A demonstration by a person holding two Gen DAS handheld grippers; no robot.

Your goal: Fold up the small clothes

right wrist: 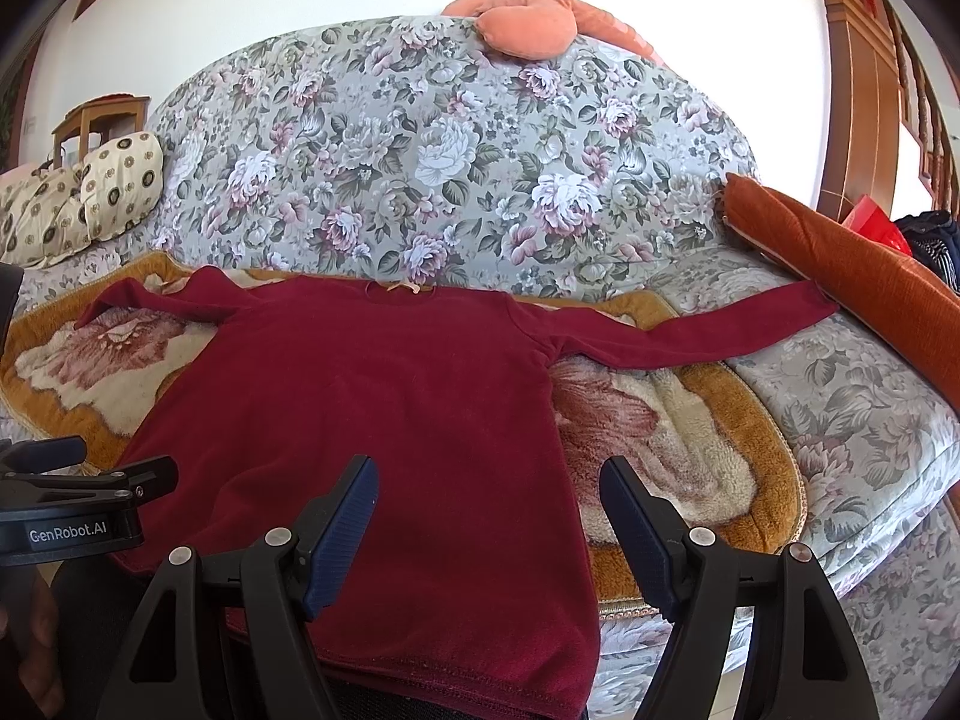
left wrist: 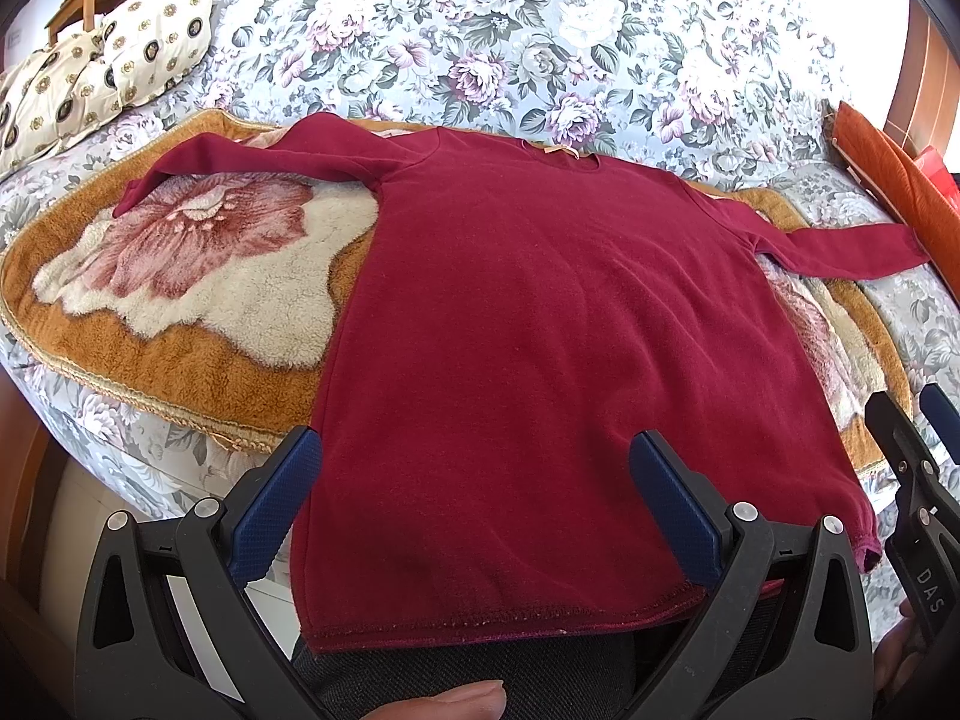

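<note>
Over the sofa (right wrist: 456, 138), both hand-held grippers (left wrist: 474, 504) (right wrist: 489, 531) are hanging released; each should be pinching a shirt (left wrist: 540, 324) hem corner.

Shirt (left wrist: 510, 312) on blanket (left wrist: 180, 276), on sofa (left wrist: 480, 30)
</note>
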